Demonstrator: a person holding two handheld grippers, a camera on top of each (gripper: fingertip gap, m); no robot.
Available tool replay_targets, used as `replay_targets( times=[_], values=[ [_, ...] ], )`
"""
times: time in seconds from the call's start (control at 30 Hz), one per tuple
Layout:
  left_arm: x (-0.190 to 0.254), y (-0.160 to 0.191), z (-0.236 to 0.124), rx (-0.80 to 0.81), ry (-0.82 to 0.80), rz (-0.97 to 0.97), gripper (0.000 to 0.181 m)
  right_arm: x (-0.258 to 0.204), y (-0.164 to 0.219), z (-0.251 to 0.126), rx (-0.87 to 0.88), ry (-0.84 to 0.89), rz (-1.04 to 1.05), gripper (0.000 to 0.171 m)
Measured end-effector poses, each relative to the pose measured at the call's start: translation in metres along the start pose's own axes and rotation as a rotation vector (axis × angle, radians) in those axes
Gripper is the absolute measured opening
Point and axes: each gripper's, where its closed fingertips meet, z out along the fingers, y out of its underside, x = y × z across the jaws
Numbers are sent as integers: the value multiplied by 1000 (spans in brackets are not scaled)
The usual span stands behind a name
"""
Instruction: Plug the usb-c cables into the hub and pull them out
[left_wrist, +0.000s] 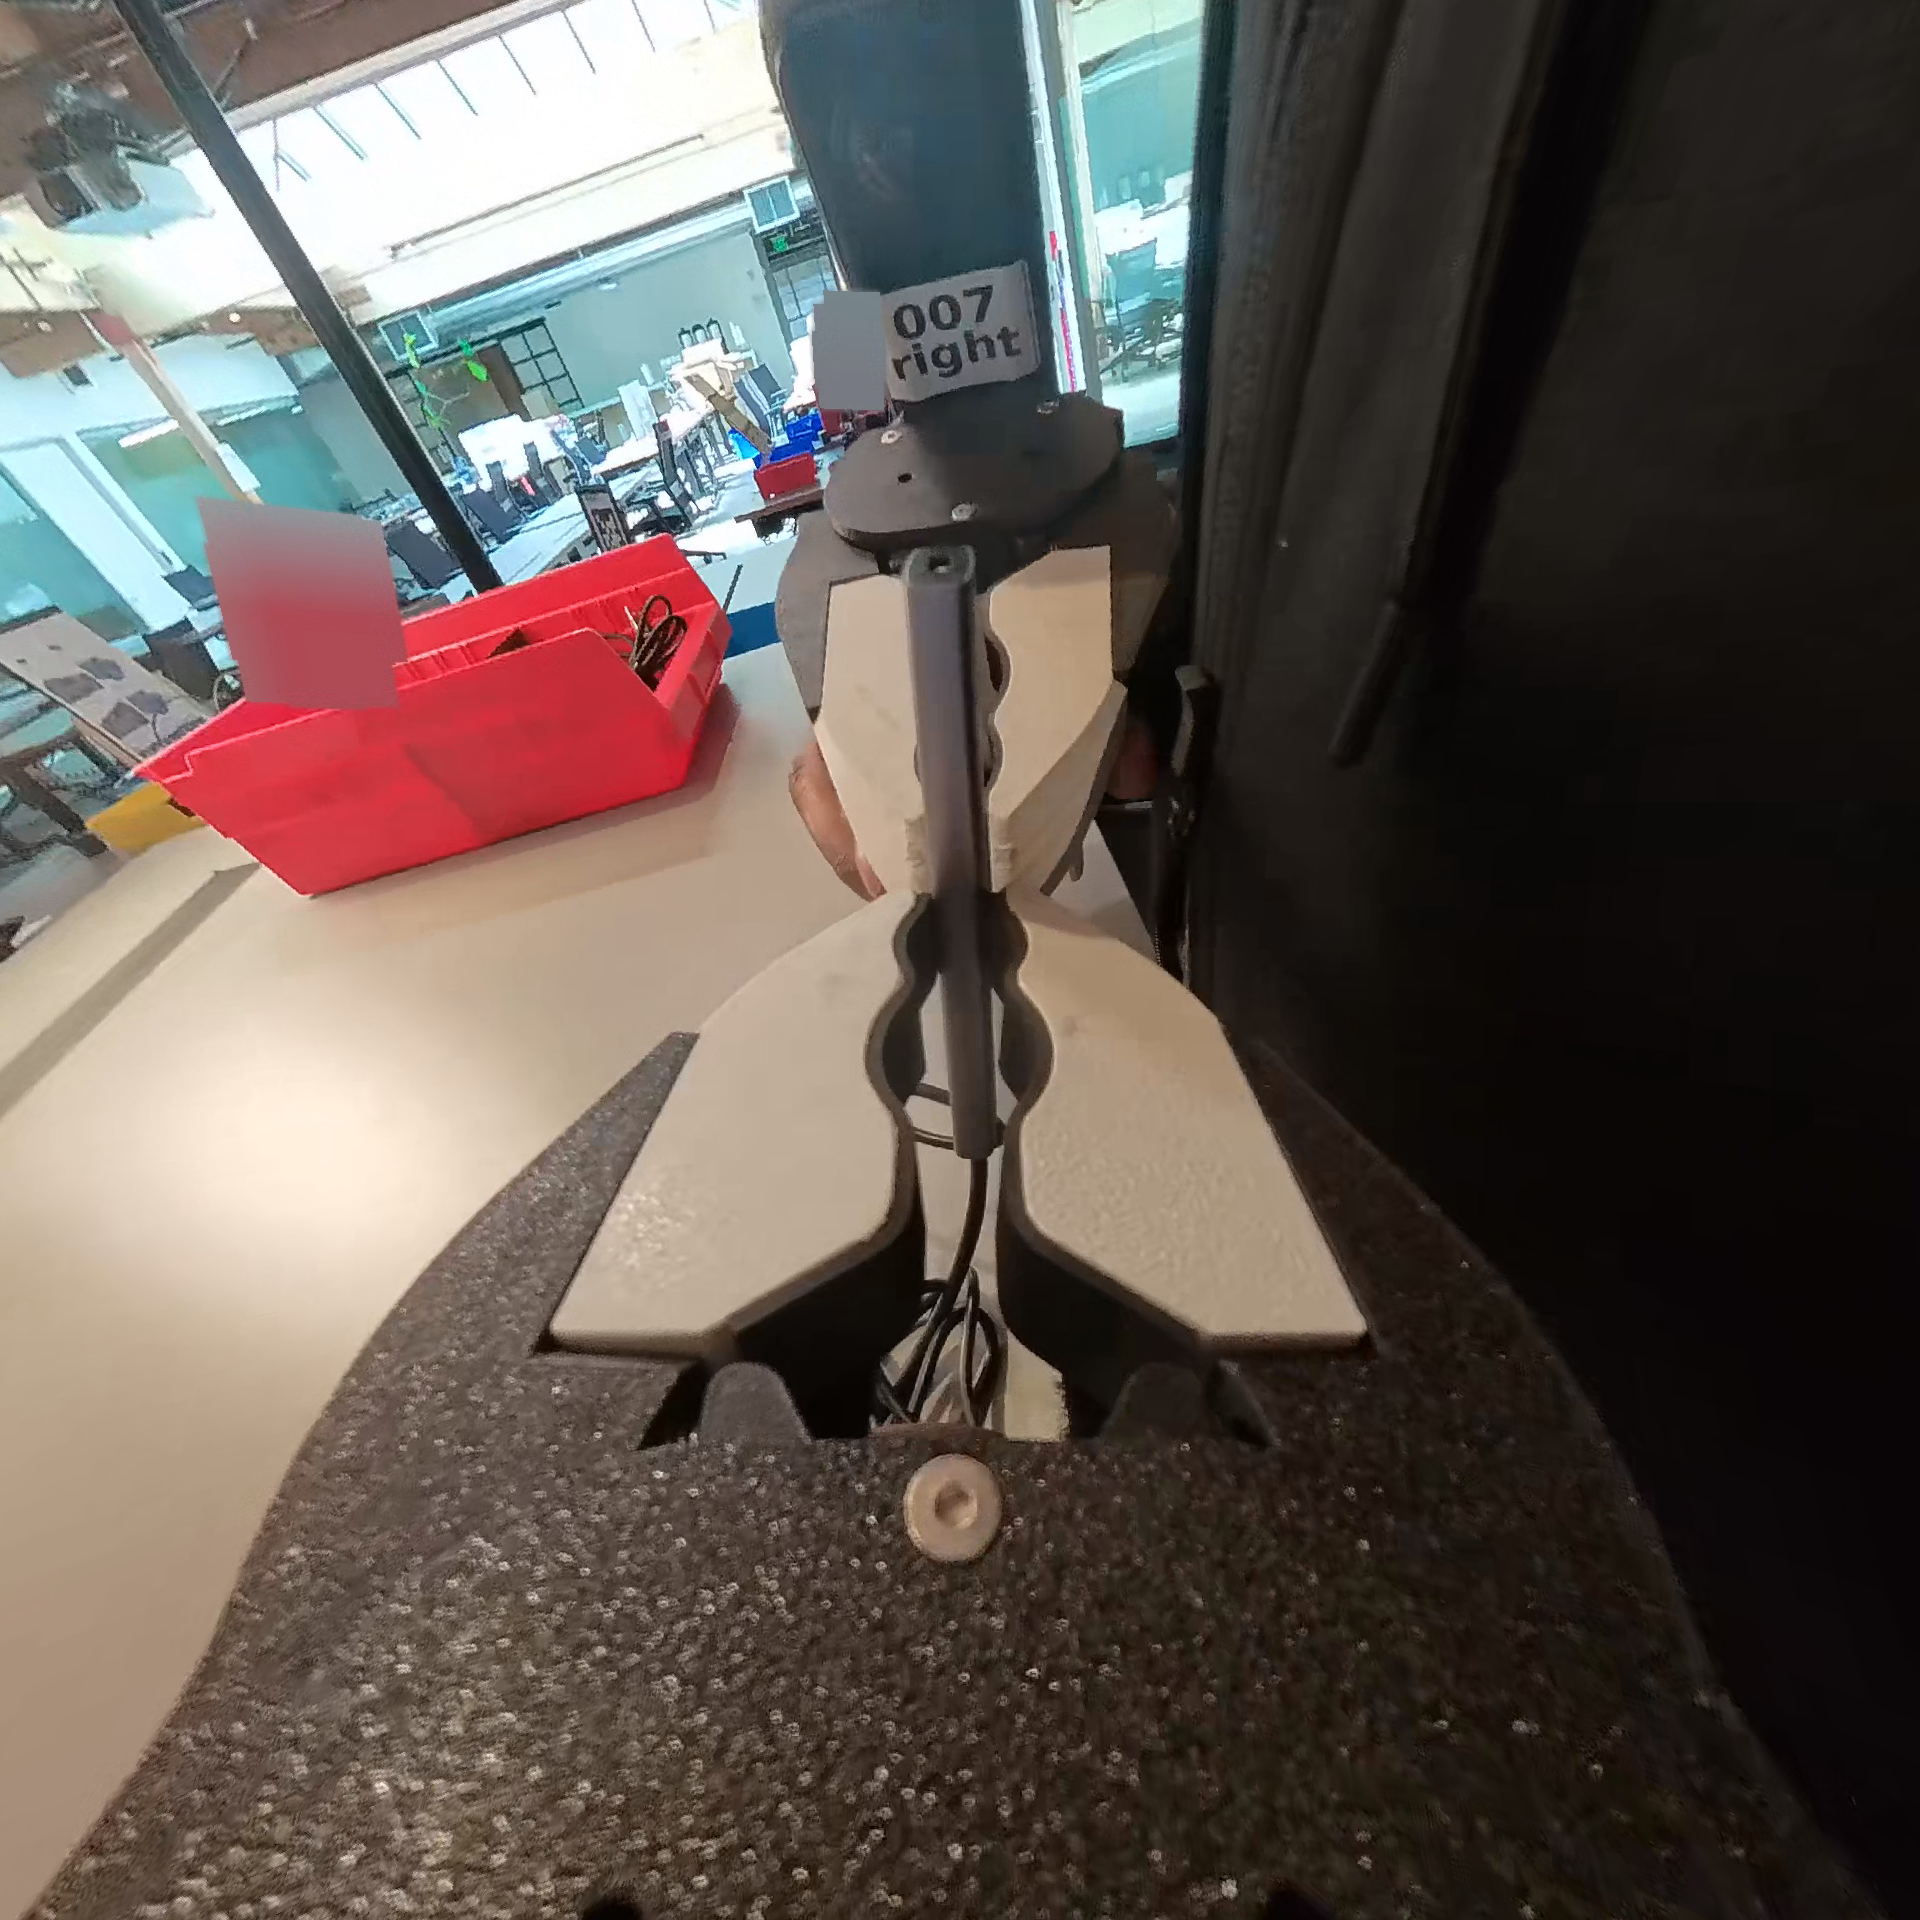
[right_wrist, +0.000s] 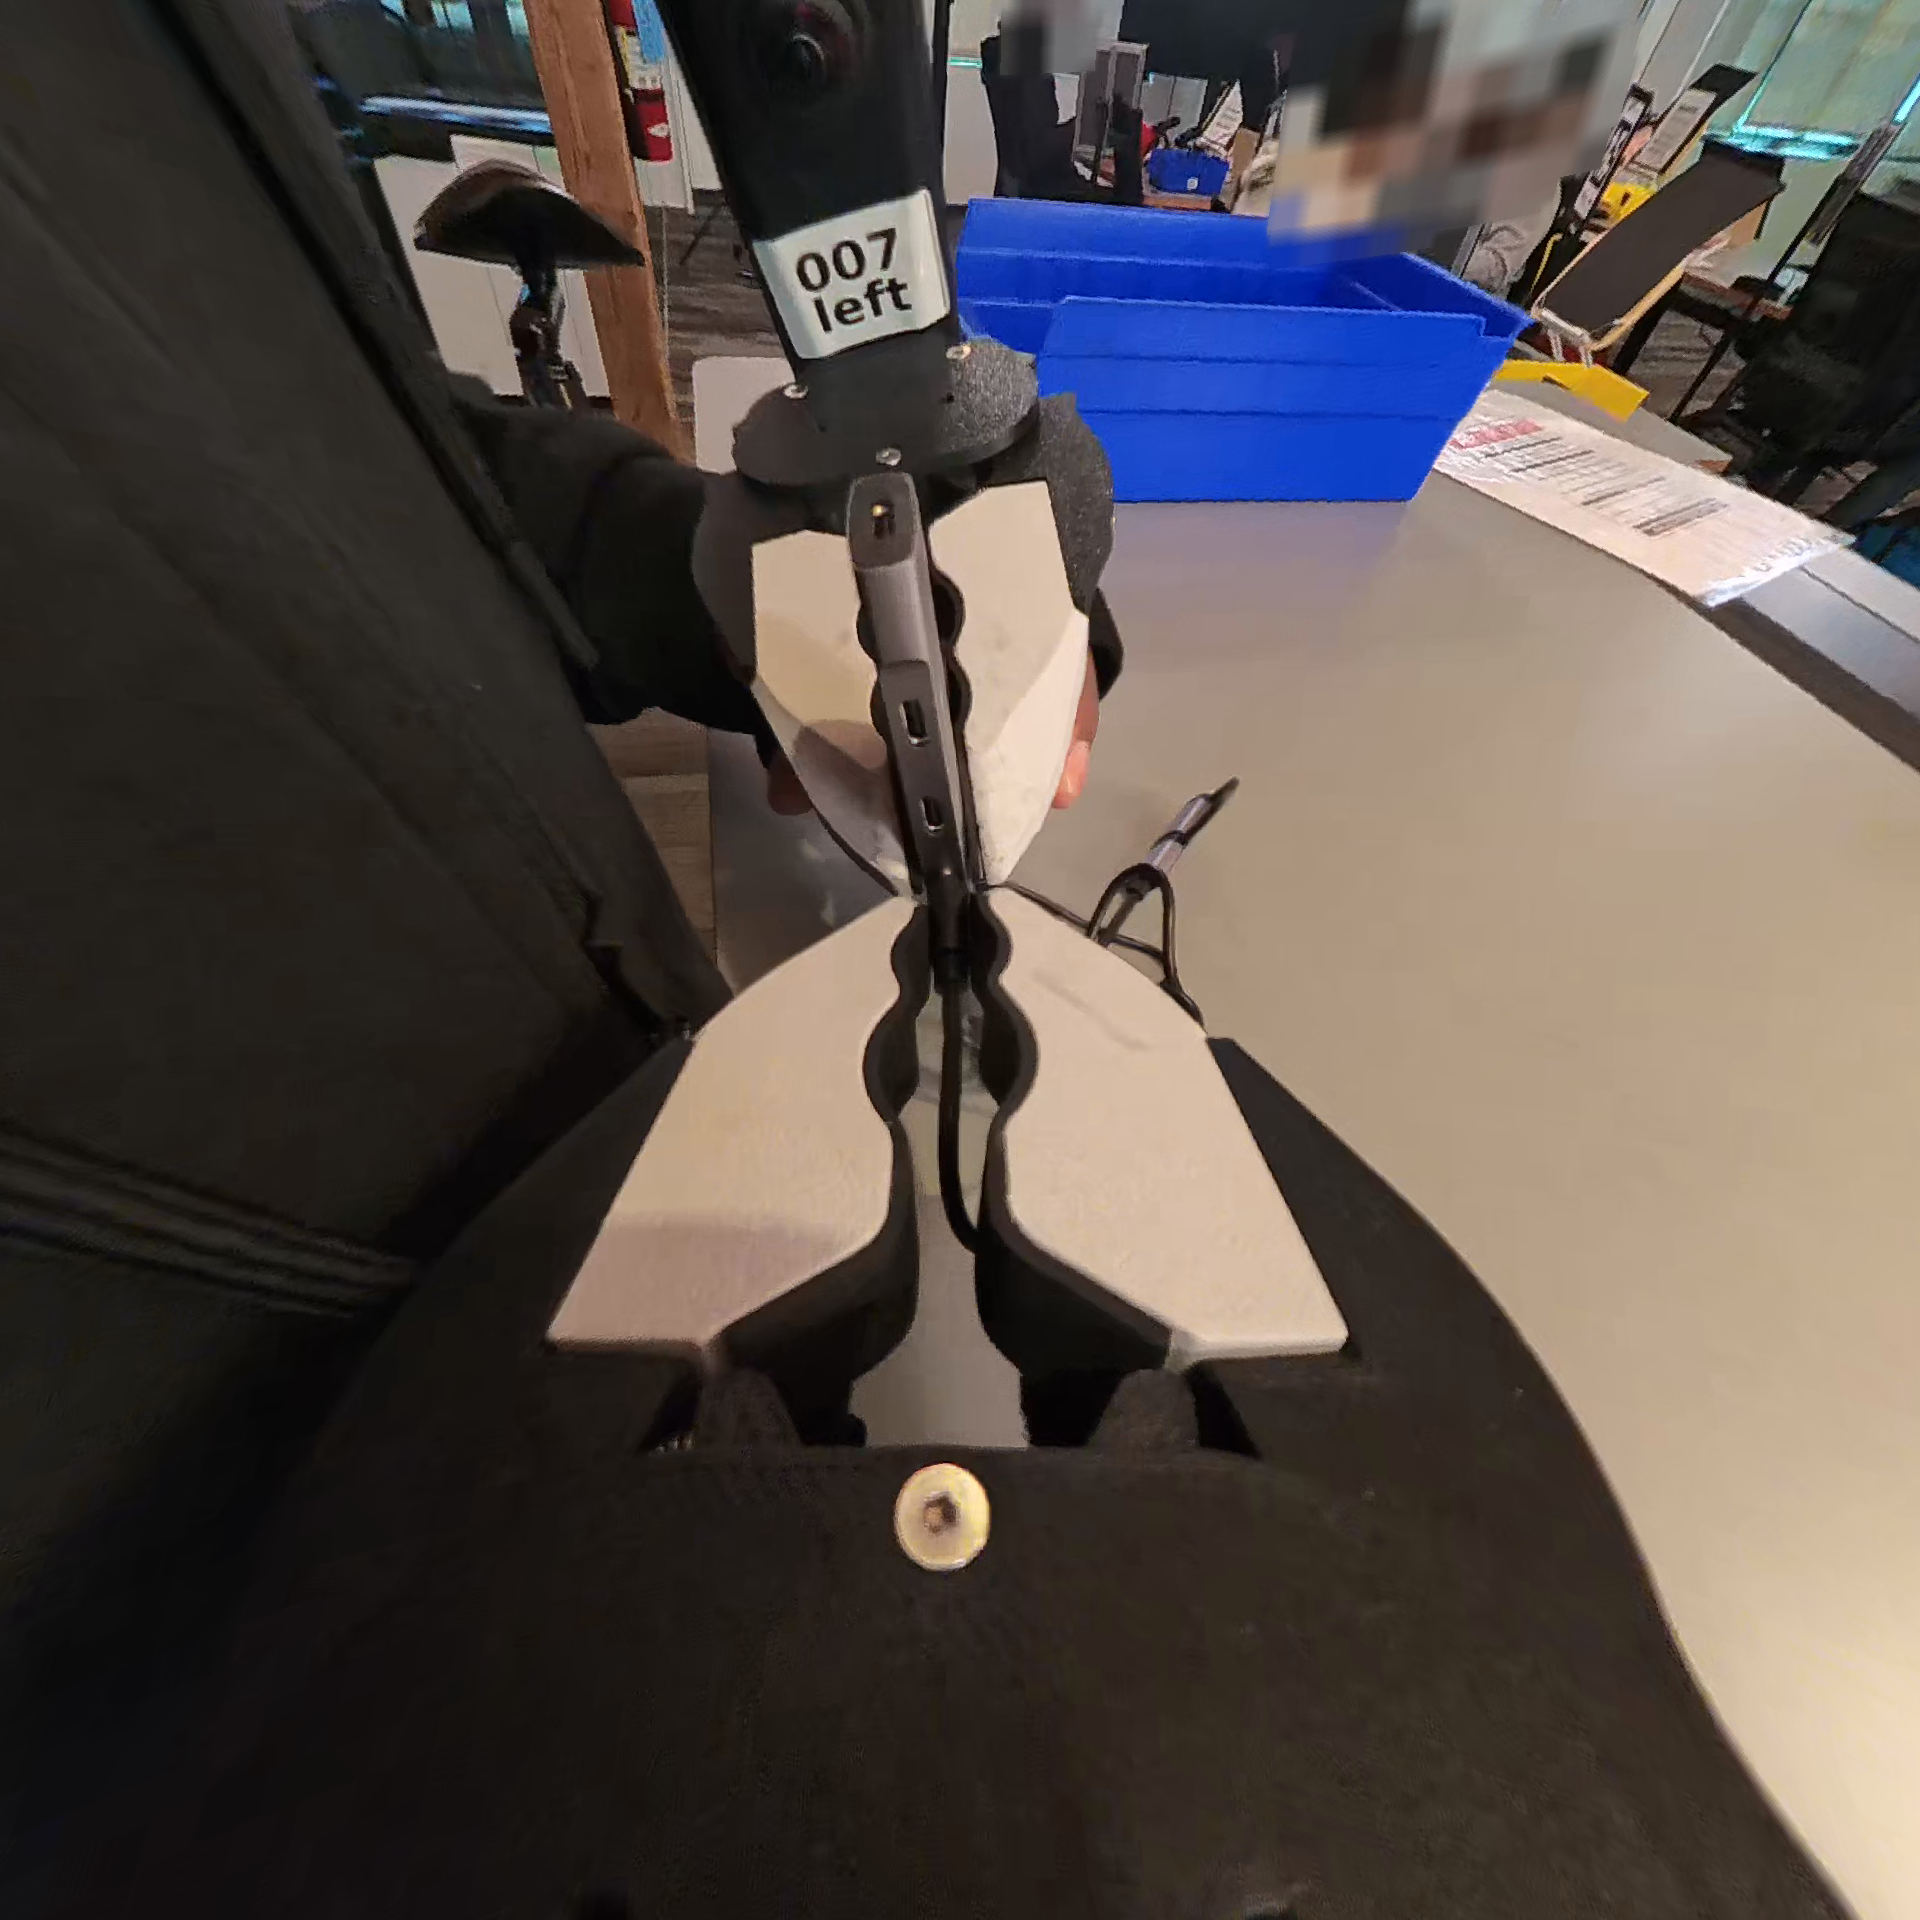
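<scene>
spanning the gap, the hub (left_wrist: 951, 831) is clamped by the near left hand-held gripper (left_wrist: 956, 935) and far right hand-held gripper (left_wrist: 951, 873), above the tabletop (left_wrist: 364, 1039).

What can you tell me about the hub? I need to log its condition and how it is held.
The hub is a slim dark grey bar, matte and metal-looking, standing roughly upright above the table. One narrow side shows two small ports, and the top end shows one more opening. A black cable leaves its lower end. The left gripper and right gripper meet tip to tip, both pinching it low down.
</scene>
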Motion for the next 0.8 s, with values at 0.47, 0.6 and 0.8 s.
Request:
replay_targets(
  times=[0.47, 0.6, 0.8],
  values=[
    [9, 1, -8, -97, 48, 41, 10, -8, -4, 1, 17, -11, -16, 7],
    [9, 2, -5, -149, 41, 42, 10, -8, -2, -2, -8, 4, -31, 7],
    [6, 11, -12, -202, 10, -9, 10, -7, 6, -18, -79, -2, -76, 7]
  ],
)
